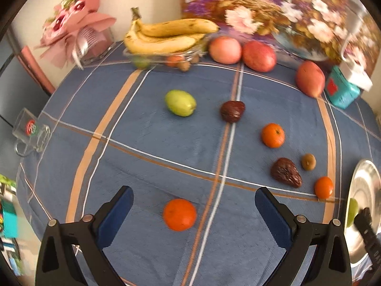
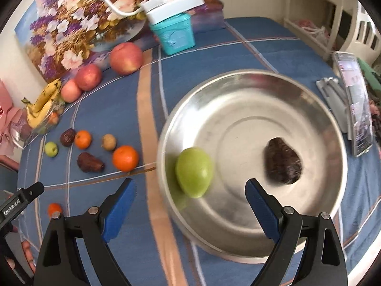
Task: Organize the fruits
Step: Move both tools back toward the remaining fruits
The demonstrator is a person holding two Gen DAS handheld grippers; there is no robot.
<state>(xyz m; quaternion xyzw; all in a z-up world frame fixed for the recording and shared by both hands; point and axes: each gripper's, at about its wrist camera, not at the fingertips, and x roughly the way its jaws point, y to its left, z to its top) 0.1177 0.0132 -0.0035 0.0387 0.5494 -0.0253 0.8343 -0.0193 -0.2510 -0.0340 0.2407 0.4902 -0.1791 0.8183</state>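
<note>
My left gripper [image 1: 193, 202] is open above the blue cloth, and an orange tangerine [image 1: 179, 214] lies between its fingers, untouched. Farther off lie a green fruit [image 1: 180, 102], a dark wrinkled fruit [image 1: 232, 111], a second tangerine [image 1: 273, 135], another dark fruit [image 1: 285, 172], a small brown fruit [image 1: 308, 161] and a small tangerine [image 1: 323, 187]. My right gripper [image 2: 190, 194] is open over the steel bowl [image 2: 309, 109]. In the bowl rest a green fruit [image 2: 194, 171], blurred, and a dark wrinkled fruit [image 2: 283, 163].
At the back stand a glass dish with bananas [image 1: 166, 34], three red apples [image 1: 225, 50], a teal tin [image 1: 341, 90] and a floral picture [image 1: 273, 7]. A glass mug [image 1: 31, 133] lies at the left table edge. A phone [image 2: 357, 104] stands right of the bowl.
</note>
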